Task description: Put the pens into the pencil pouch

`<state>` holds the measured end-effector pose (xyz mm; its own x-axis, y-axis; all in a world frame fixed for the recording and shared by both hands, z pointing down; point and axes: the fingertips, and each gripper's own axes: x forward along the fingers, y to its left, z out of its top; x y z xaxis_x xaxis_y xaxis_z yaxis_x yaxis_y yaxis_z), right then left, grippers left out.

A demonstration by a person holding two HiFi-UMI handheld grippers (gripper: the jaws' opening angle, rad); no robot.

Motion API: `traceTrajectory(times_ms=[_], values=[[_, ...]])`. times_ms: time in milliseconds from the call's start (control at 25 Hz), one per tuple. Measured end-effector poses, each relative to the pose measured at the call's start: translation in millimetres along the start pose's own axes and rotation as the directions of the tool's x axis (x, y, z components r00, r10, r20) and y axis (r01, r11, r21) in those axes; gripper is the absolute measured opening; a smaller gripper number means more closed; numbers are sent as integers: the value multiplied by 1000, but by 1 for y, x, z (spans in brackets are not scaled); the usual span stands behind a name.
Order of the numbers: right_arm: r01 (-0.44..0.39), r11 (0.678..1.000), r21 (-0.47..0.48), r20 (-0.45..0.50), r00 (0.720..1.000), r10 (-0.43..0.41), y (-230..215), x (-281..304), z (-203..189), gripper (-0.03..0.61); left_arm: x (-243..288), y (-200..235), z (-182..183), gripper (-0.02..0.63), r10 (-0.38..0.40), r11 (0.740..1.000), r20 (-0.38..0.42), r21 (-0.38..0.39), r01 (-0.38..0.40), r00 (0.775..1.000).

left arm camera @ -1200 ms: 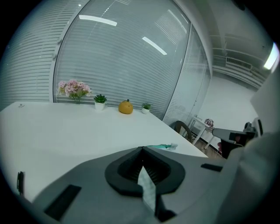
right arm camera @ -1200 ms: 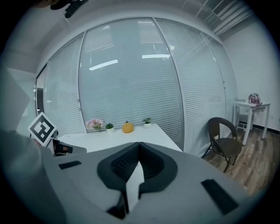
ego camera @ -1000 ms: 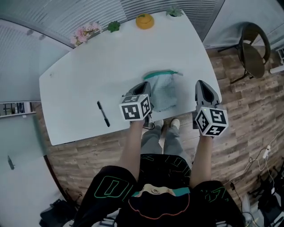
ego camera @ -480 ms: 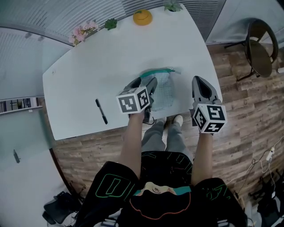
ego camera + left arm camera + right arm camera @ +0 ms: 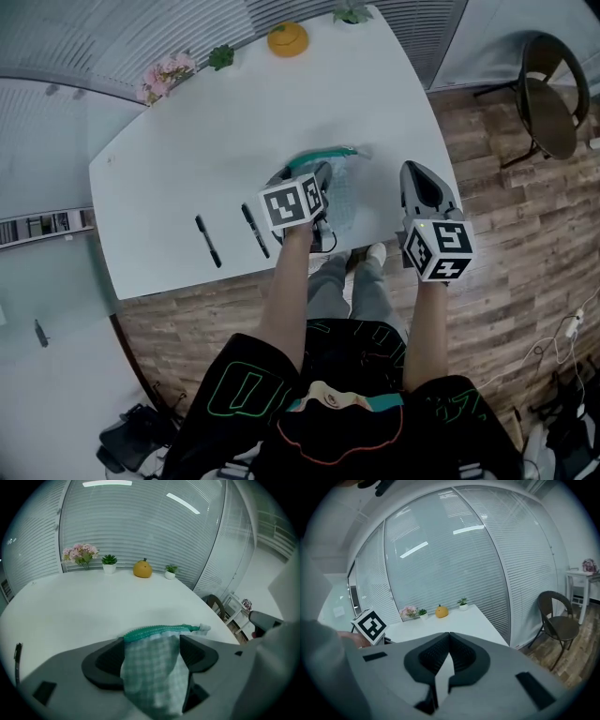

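Now the left tongs (image 5: 306, 178) have just been opening, released around the pouch (image 5: 343, 193) at the worktop's (image 5: 234, 122) near edge. Right tongs (image 5: 449, 635) are clenched, empty. A pen (image 5: 255, 231) and a second pen (image 5: 208, 241) lie leftward along that edge.

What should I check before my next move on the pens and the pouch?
1. Left gripper free: ok; its jaws have just been opening, and stand apart round the pouch without clamping it.
2. Right gripper free: ok; shut, nothing in it.
3. Pens reachable: ok; outer pen and inner pen lie apart on the table, left of the pouch.
4. Pouch mouth open: cannot tell; the green zipper looks like one closed line.
5. Pens packed: not ok; both lie outside.
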<state>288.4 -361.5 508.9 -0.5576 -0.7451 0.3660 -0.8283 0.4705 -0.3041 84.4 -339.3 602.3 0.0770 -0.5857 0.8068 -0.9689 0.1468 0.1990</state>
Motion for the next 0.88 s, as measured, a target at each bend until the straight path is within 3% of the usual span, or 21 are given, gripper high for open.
traceTrajectory(times_ms=[160, 320, 480, 720, 880], values=[[-2, 1000, 18, -5, 1000, 3, -7, 2, -4, 0, 6, -2, 1, 376, 69, 996, -2, 55, -69, 998], [5, 999, 44, -10, 1000, -4, -13, 5, -11, 0, 13, -5, 2, 376, 140, 982, 54, 122, -145, 989], [-3, 999, 54, -19, 1000, 4, -14, 8, -15, 0, 13, -8, 1, 363, 121, 983, 85, 128, -132, 989], [-16, 998, 60, -41, 999, 18, -8, 10, -13, 0, 11, -4, -1, 197, 86, 985, 77, 143, -96, 993], [-27, 999, 43, -38, 999, 28, 5, 10, -6, 0, 5, -1, -7, 34, 39, 989, 87, 140, -51, 995]])
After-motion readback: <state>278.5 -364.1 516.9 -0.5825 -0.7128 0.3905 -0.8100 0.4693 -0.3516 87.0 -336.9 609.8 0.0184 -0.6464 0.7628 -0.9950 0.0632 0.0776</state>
